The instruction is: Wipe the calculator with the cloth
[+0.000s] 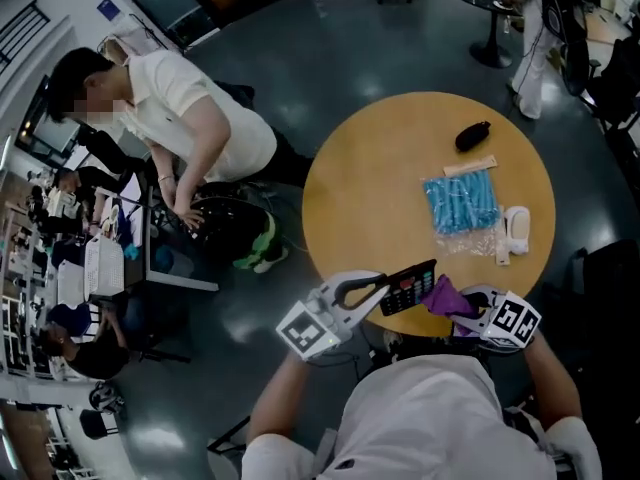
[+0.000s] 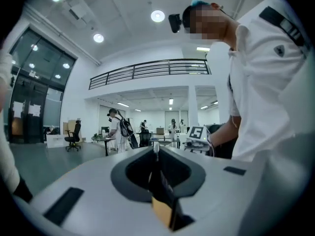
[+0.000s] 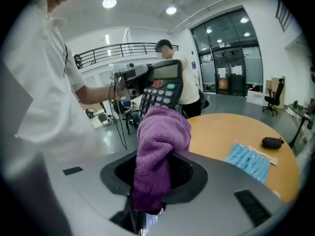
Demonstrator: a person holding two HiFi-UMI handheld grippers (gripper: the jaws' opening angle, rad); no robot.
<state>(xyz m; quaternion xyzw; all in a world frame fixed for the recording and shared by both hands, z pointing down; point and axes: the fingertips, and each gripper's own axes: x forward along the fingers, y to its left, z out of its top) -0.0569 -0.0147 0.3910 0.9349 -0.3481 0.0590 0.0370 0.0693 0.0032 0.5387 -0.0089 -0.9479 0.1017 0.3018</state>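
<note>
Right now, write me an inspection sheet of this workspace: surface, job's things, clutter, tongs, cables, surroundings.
Surface: round wooden table.
Job's things: calculator held up over the table's near edge; purple cloth bunched at its right end, contact not certain.
Clutter: blue packet, black object, wooden stick and white object, all lying on the table's right part.
Tongs: left tongs shut on the calculator's end; right tongs shut on the purple cloth.
Cables: thin dark cable hanging below the left tongs.
Surroundings: person in white bent over by the desks at left; dark floor.
</note>
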